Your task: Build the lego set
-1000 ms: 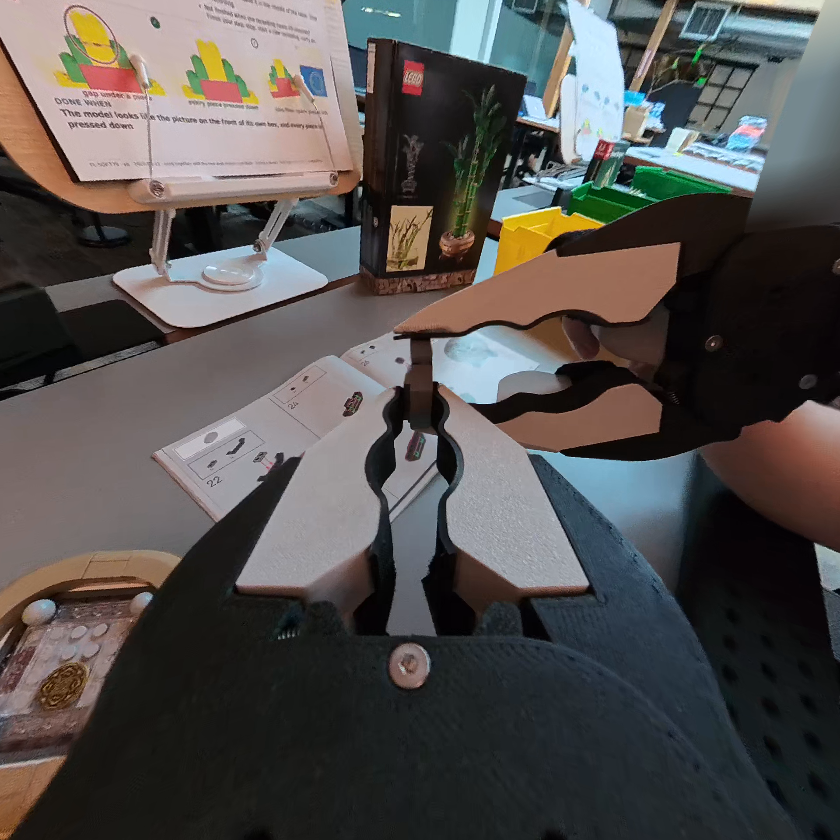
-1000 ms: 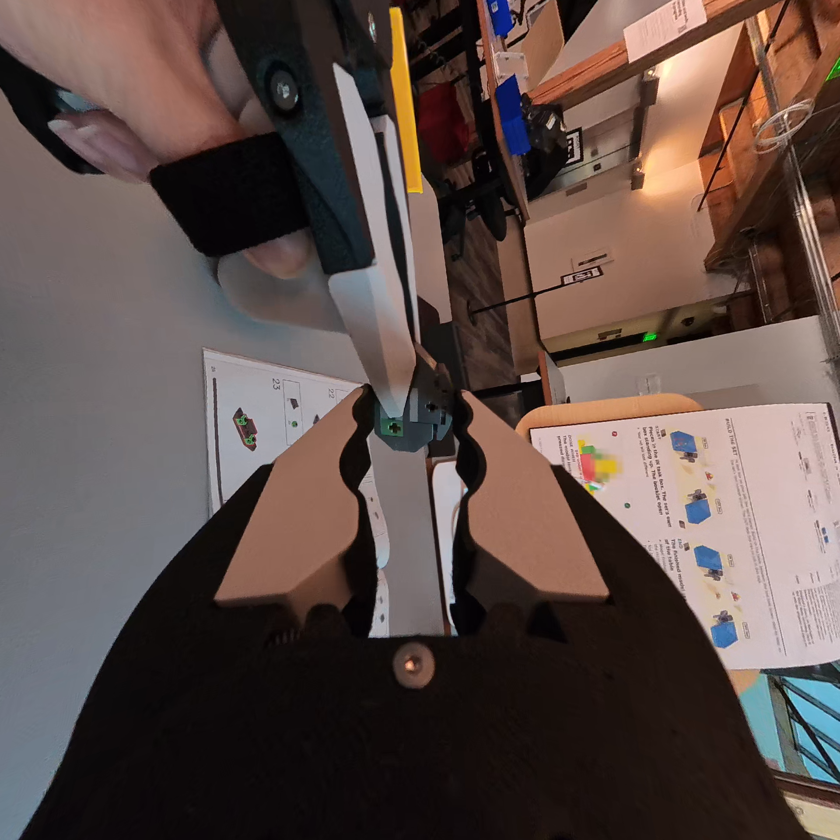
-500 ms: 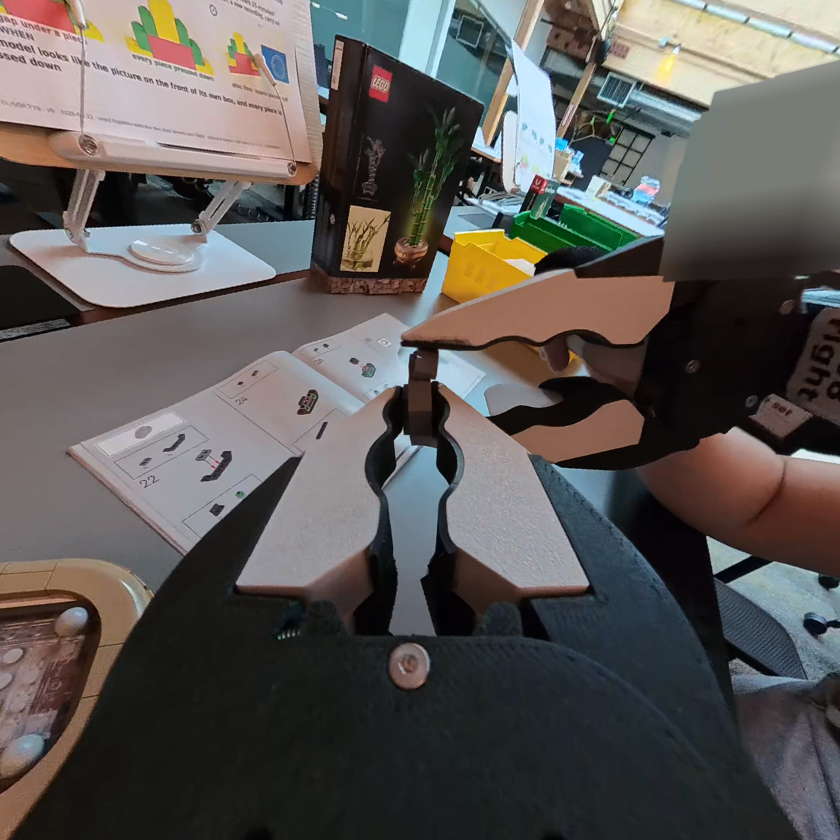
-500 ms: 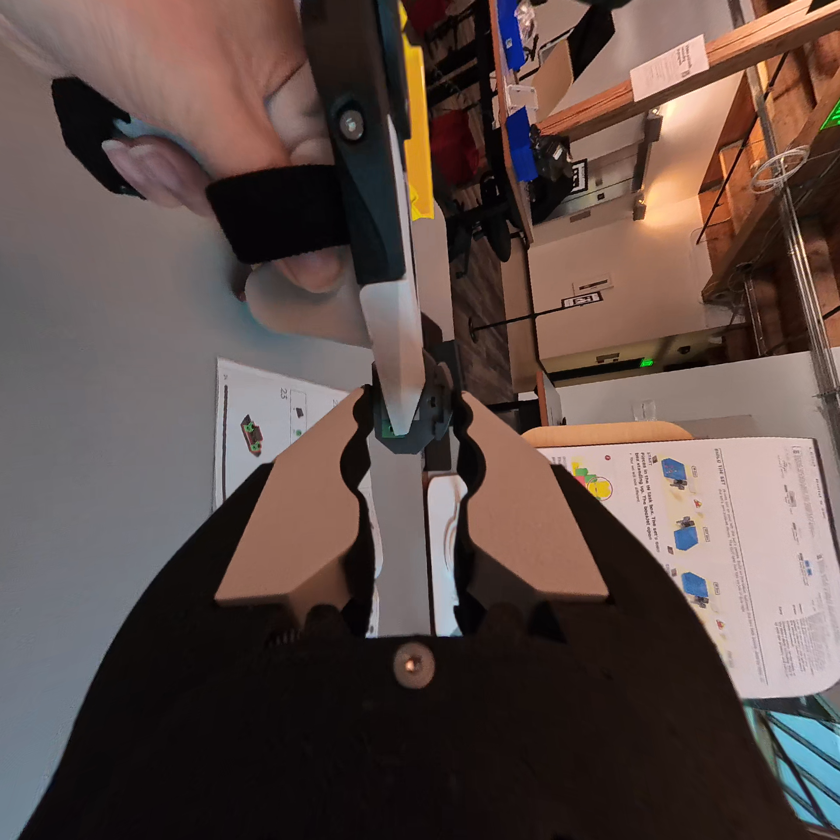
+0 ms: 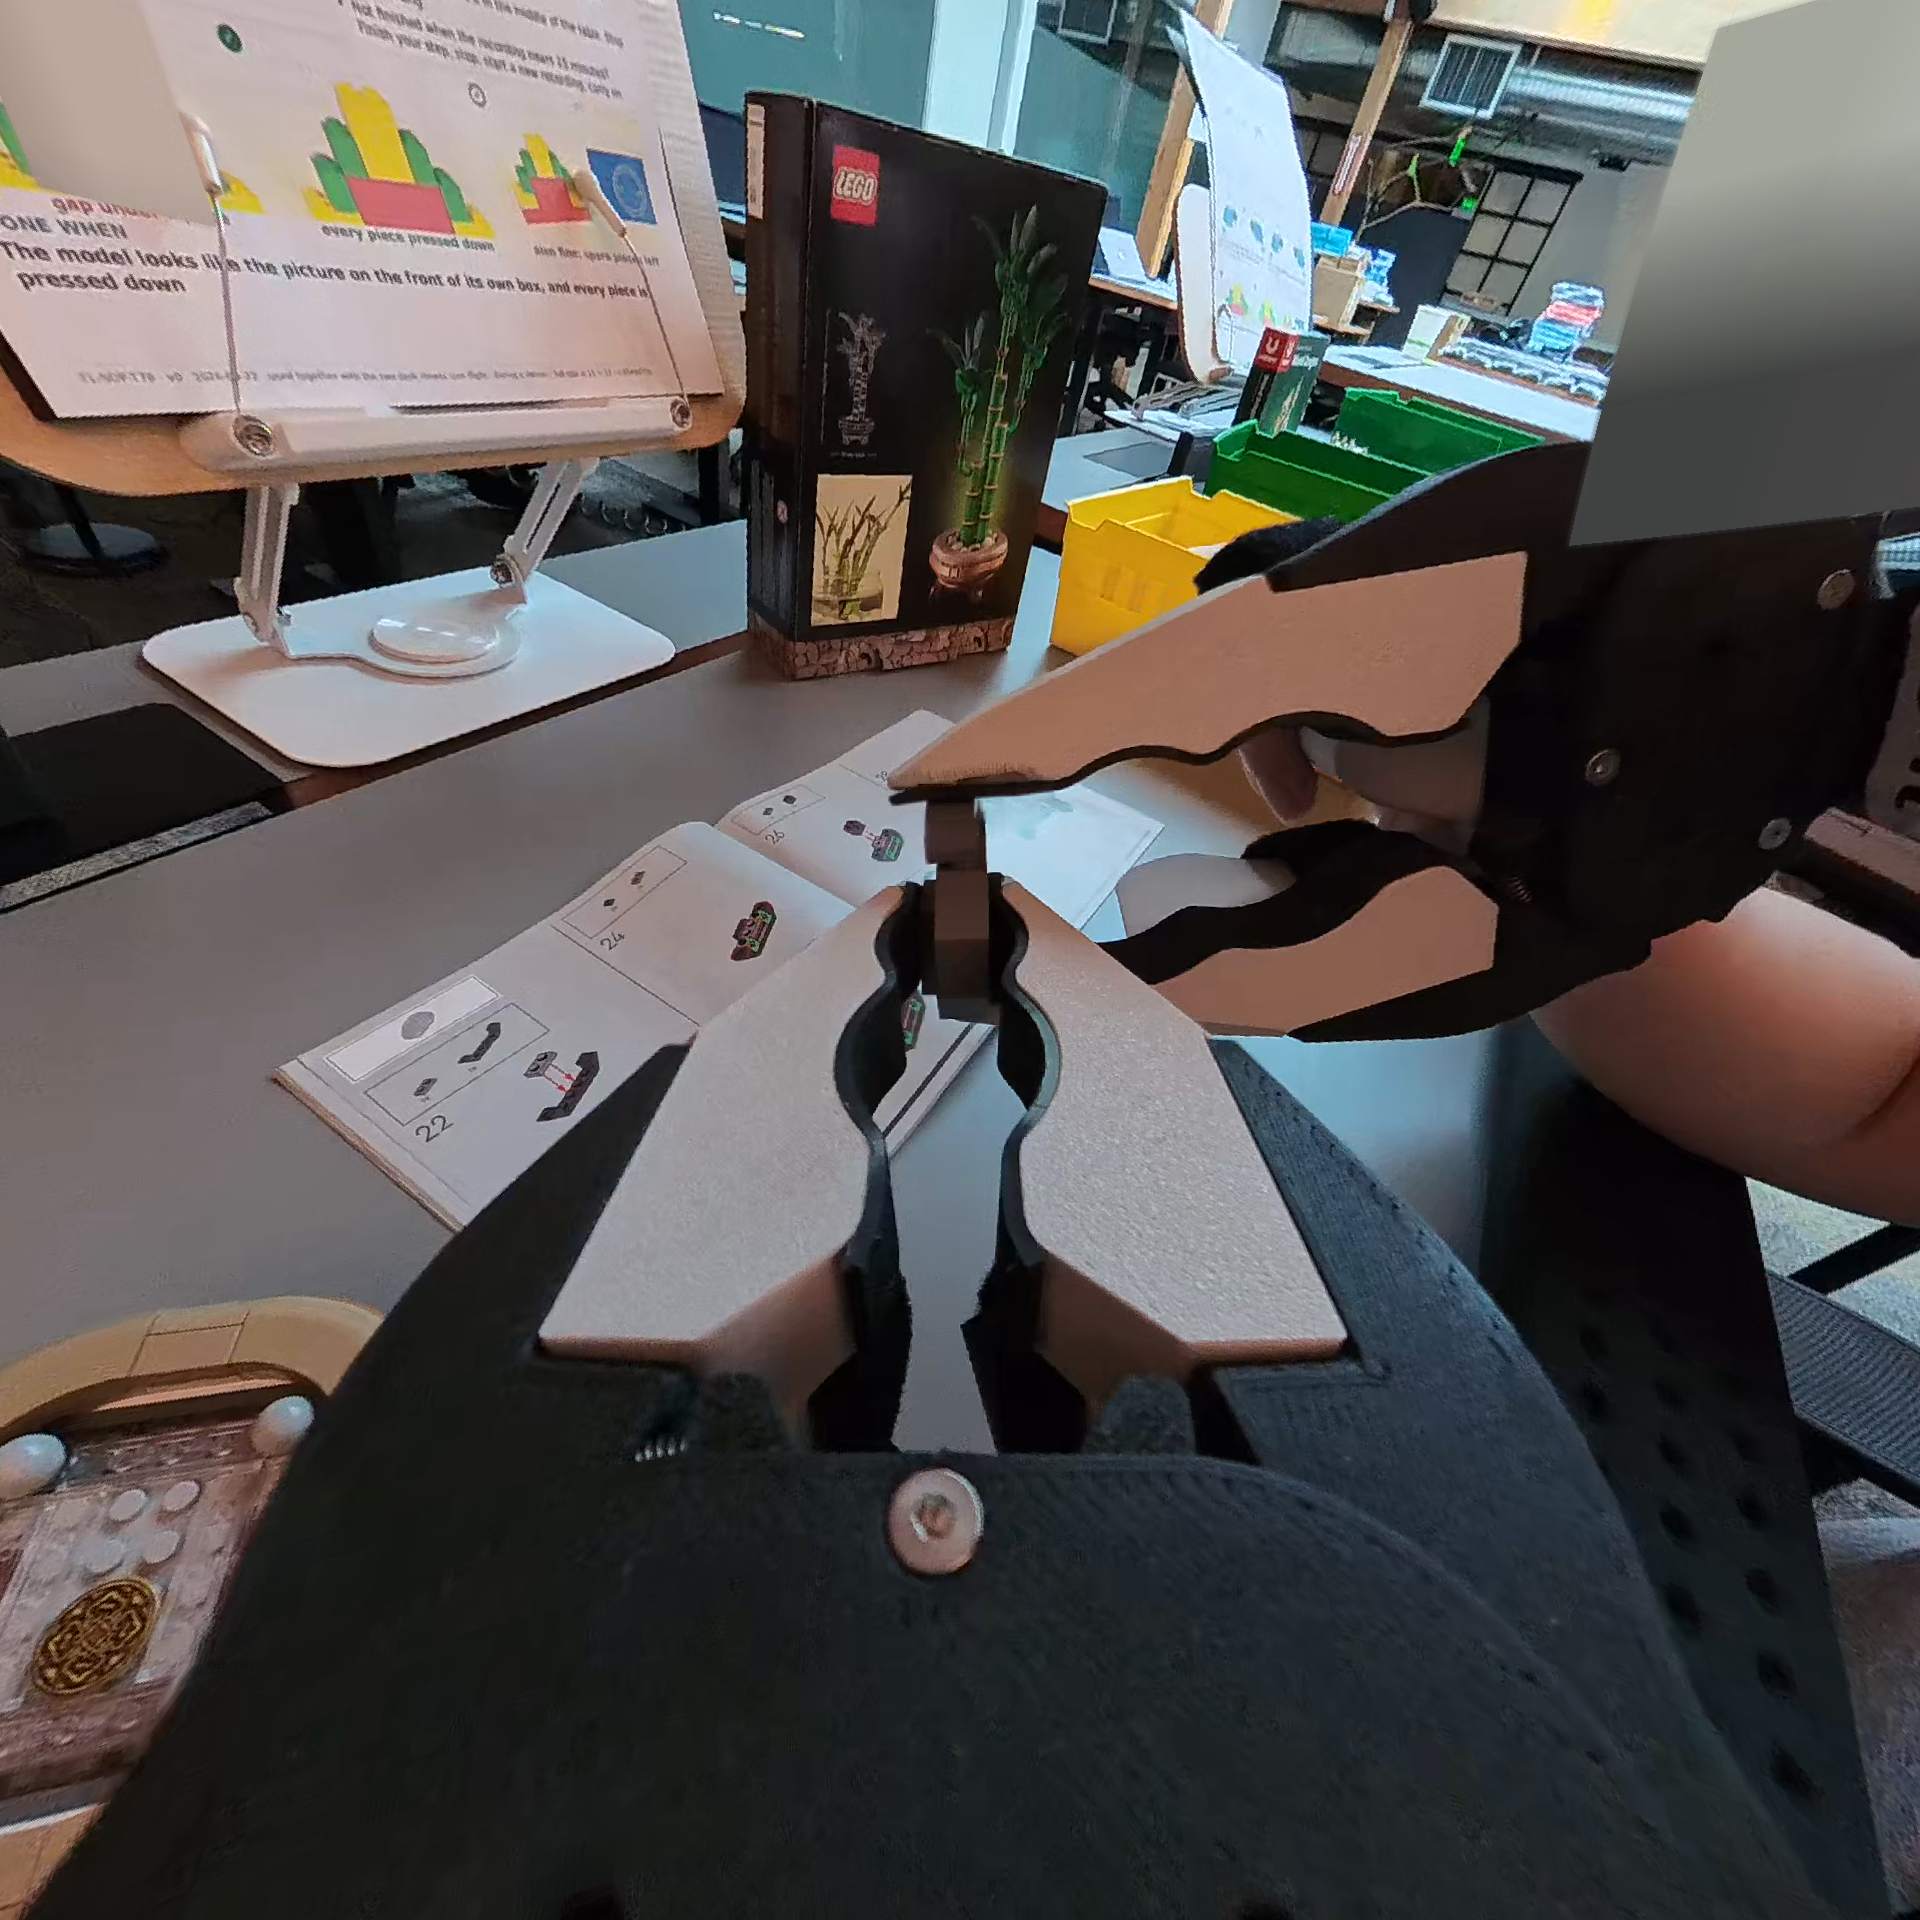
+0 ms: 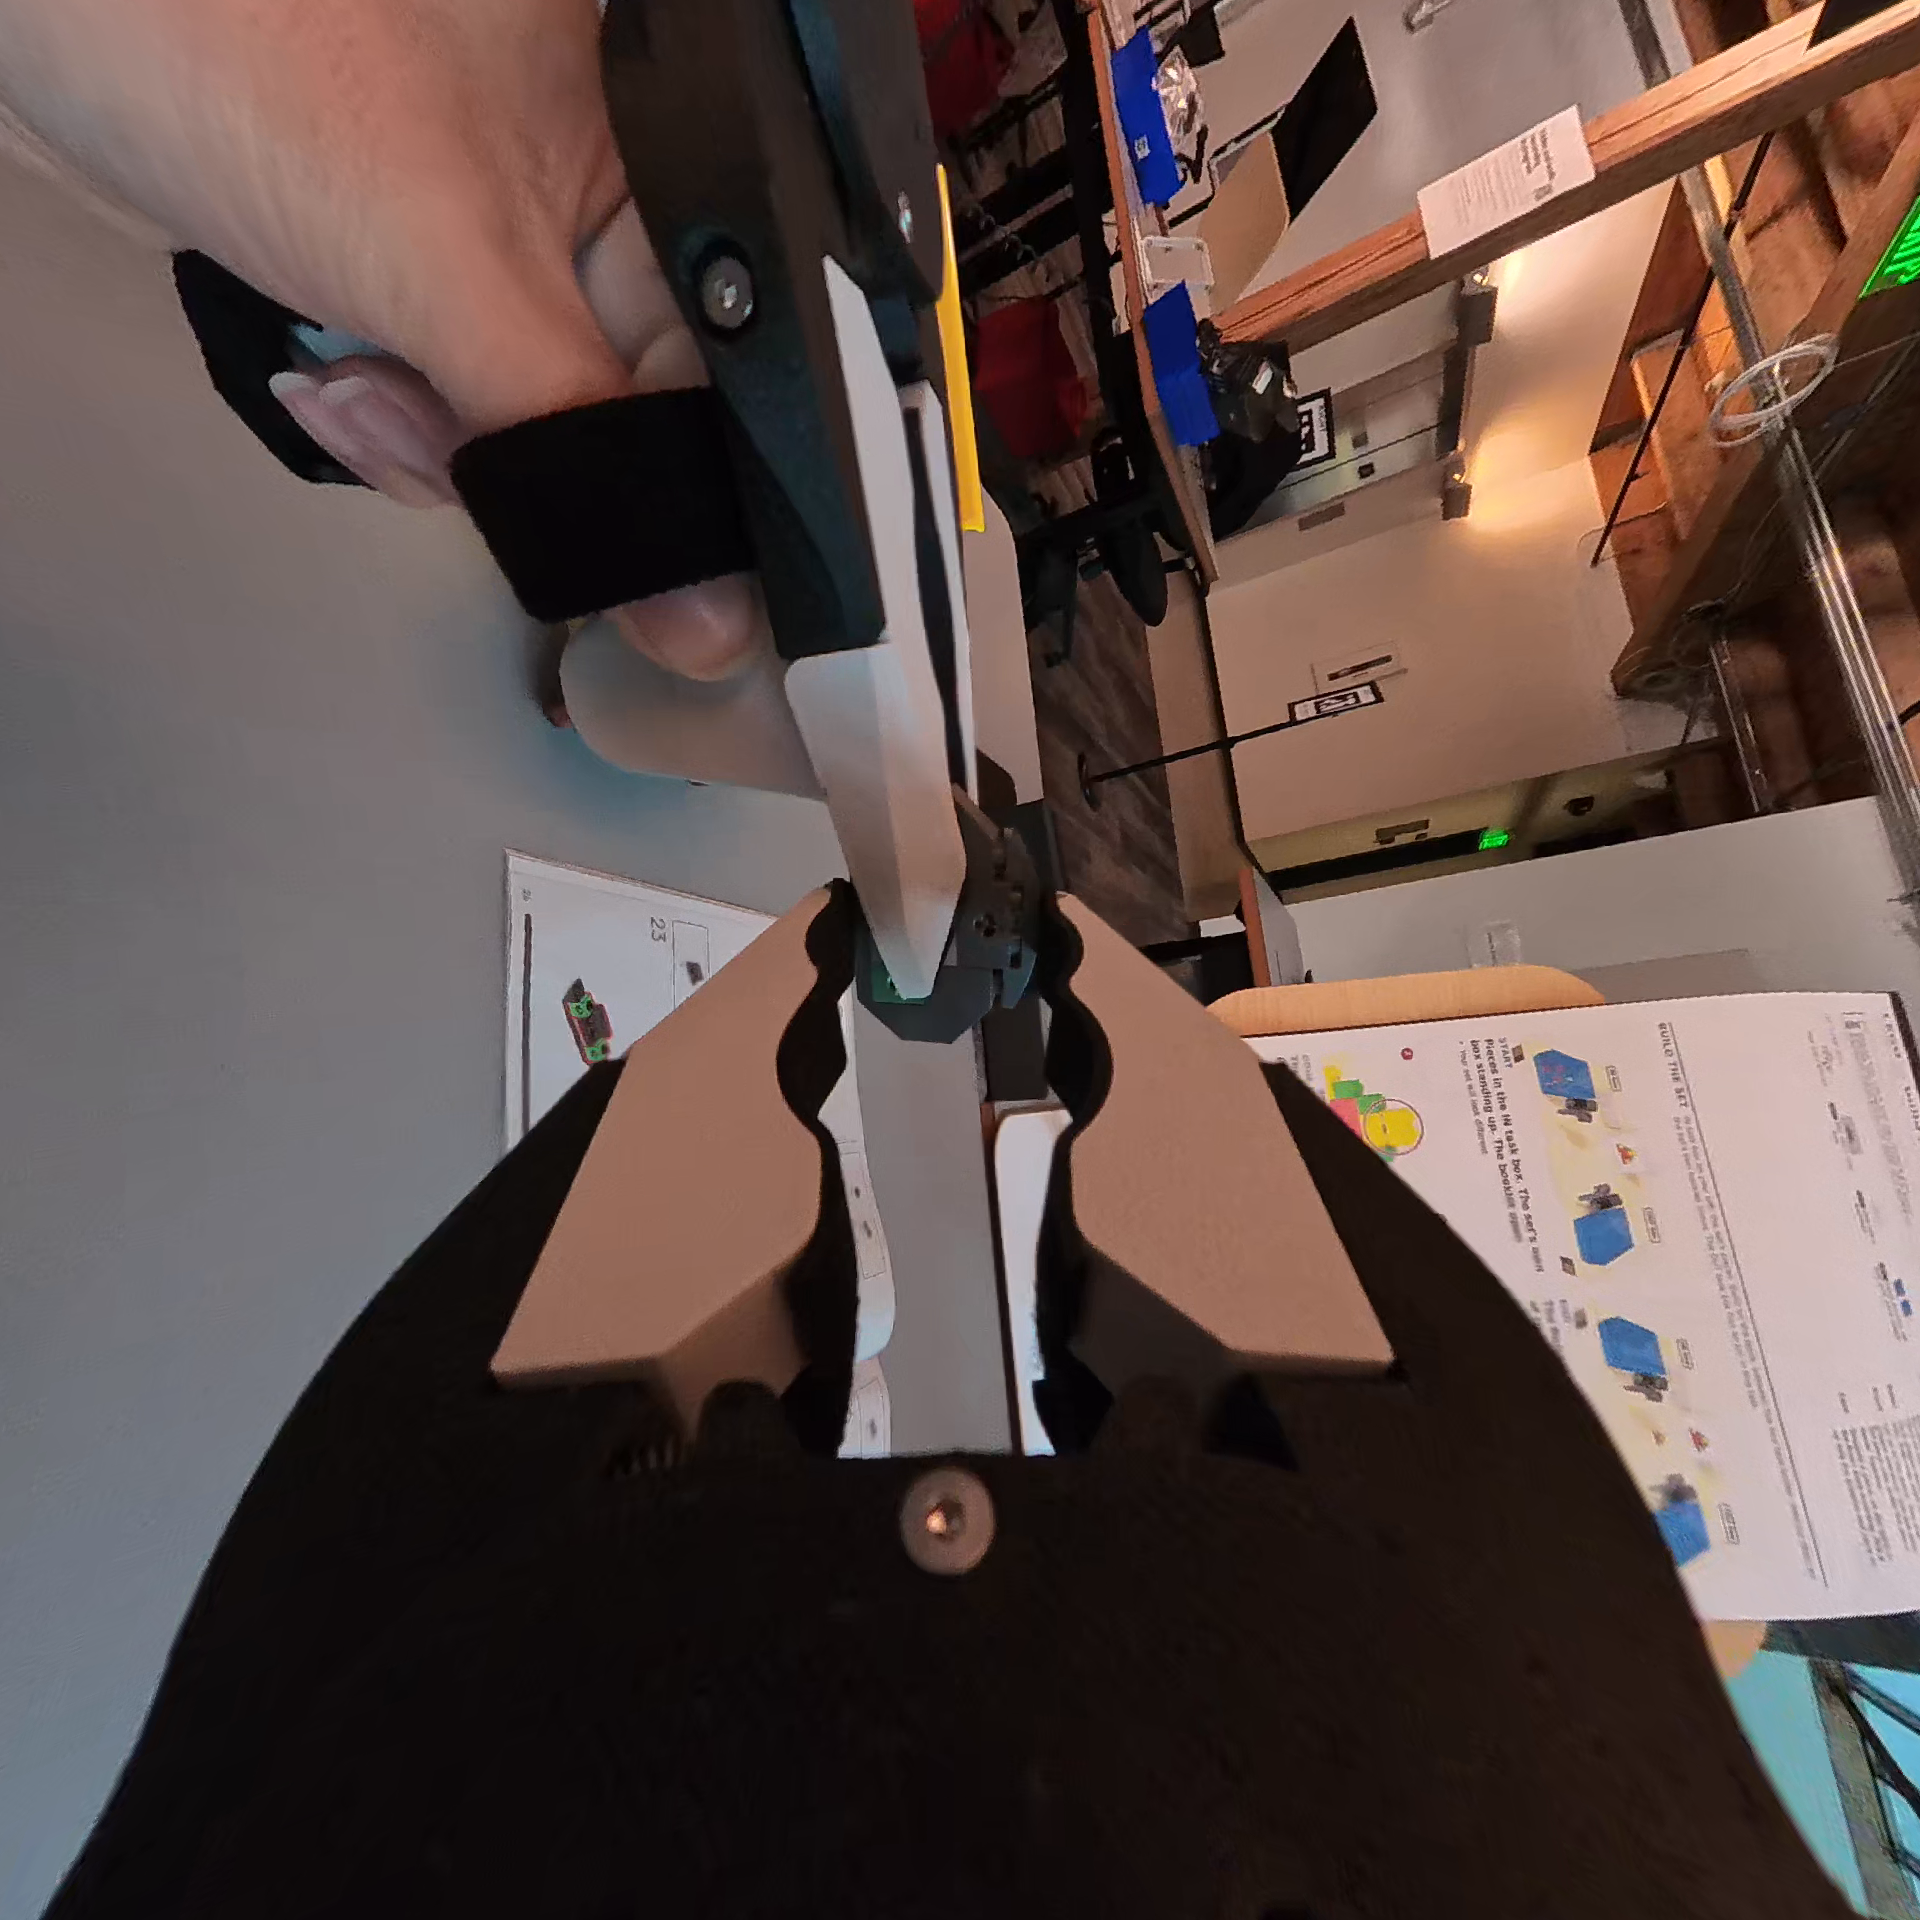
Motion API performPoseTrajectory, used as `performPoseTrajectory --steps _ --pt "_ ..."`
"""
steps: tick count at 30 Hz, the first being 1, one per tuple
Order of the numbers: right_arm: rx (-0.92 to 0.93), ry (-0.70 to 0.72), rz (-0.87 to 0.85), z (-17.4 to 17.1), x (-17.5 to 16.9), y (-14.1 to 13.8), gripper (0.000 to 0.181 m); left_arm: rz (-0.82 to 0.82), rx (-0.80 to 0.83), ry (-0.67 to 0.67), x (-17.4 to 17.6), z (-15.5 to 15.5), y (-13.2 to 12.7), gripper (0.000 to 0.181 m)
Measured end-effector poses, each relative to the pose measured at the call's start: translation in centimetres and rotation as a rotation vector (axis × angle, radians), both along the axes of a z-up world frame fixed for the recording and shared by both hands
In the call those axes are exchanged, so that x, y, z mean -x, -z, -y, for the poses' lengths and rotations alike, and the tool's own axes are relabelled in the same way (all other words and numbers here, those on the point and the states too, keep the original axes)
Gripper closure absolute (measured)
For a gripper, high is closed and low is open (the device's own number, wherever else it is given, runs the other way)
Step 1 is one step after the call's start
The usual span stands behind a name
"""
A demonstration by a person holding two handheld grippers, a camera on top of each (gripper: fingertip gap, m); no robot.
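Note:
A small dark brown lego assembly [image 5: 961,935] is held in the air above the grey table [image 5: 208,987]. My left gripper [image 5: 961,909] is shut on its sides. My right gripper [image 5: 971,862] comes in from the right; its upper finger presses on the top piece [image 5: 951,831] and its lower finger goes underneath, partly hidden. In the right wrist view, my right gripper [image 6: 940,904] closes around the dark assembly [image 6: 977,987], which shows a green spot, and the left gripper's pale finger [image 6: 894,831] lies against it.
An open instruction booklet [image 5: 644,997] lies on the table under the grippers. A tan lego base [image 5: 125,1507] sits at the near left. A lego box [image 5: 914,395], a sheet on a white stand [image 5: 405,644], and a yellow bin [image 5: 1132,561] stand behind. Less than 4 cm separates the two grippers' tips.
Both grippers stay clamped on the dark assembly. The pair has shifted and tilted slightly in the air, so the background has swung; the right gripper's upper finger still presses on top.

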State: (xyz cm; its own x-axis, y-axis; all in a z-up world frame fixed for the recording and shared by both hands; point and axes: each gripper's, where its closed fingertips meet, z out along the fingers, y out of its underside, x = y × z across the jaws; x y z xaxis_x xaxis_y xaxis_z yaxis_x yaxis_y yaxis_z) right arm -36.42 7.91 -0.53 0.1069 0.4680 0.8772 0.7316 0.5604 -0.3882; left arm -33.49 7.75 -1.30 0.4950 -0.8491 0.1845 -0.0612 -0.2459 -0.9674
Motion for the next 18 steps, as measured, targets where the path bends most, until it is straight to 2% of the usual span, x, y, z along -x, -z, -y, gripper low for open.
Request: performPoseTrajectory --steps 18 --pt "-0.050 -0.003 -0.030 0.02 0.14 -0.31 0.149 0.014 0.007 0.001 0.19 0.00 -0.19 0.172"
